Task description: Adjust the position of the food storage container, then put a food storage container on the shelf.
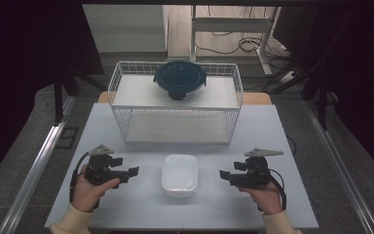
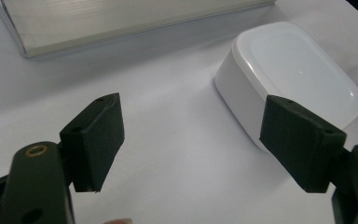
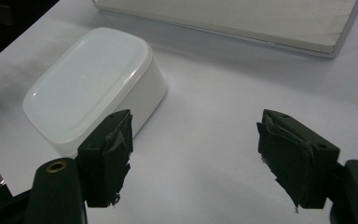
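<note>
A white rounded box with its lid on (image 1: 179, 174) lies on the pale table, between my two grippers. My left gripper (image 1: 129, 171) is held to the left of the box, open, with nothing between its pads. In the left gripper view the box (image 2: 289, 74) lies ahead and to the right of the open gripper (image 2: 193, 126). My right gripper (image 1: 224, 174) is held to the right of the box, open and empty as well. In the right gripper view the box (image 3: 93, 84) sits ahead and to the left of the open gripper (image 3: 196, 140). Neither gripper touches the box.
A white wire rack (image 1: 121, 117) stands at the back of the table (image 1: 102, 146). A round clear container with a dark blue lid (image 1: 179, 80) rests on its upper shelf. The rack's lower board (image 2: 121, 23) (image 3: 242, 18) lies just beyond the box.
</note>
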A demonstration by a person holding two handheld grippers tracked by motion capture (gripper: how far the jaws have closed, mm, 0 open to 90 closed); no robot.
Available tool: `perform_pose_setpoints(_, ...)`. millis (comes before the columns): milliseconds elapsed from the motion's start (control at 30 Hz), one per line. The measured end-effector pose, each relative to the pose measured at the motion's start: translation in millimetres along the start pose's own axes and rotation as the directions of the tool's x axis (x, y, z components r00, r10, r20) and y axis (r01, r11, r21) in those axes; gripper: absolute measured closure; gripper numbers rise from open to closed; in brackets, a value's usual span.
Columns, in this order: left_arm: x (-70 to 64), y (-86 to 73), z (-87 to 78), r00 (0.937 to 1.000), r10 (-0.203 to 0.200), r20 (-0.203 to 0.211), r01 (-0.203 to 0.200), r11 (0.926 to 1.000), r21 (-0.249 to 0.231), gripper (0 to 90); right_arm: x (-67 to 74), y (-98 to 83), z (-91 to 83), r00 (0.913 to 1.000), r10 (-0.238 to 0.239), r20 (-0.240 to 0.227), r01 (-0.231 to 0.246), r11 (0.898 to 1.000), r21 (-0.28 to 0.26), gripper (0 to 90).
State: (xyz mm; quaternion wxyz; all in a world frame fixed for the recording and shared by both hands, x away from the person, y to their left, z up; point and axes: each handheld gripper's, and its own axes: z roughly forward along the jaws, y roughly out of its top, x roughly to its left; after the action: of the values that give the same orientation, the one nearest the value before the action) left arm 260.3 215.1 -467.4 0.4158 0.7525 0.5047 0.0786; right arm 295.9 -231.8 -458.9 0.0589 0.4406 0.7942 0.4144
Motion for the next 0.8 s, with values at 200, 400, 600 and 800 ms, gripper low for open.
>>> perform_pose_setpoints(200,-0.6,0.5,-2.1,1.0000,-0.003,0.003,0.003,1.0000,-0.006,21.0,-1.0,0.7,-1.7,0.9998,0.020,0.007,-0.020,1.000,-0.011,24.5)
perform_pose_setpoints(400,-2.1,1.6,-0.7,1.0000,-0.002,0.006,0.002,1.0000,-0.008,21.1,0.7,1.5,-2.9,0.9997,0.025,-0.009,-0.025,1.000,-0.008,25.7)
perform_pose_setpoints(600,-6.4,1.2,3.5,0.9997,-0.005,0.022,0.005,1.0000,0.000,21.2,7.2,3.0,-0.1,0.9993,0.024,-0.028,-0.024,1.000,0.000,27.8)
perform_pose_setpoints(800,-11.5,1.7,8.0,0.9986,-0.019,0.050,0.019,0.9998,0.004,21.7,16.7,5.4,0.3,0.9986,0.026,-0.046,-0.026,1.000,-0.006,29.9)
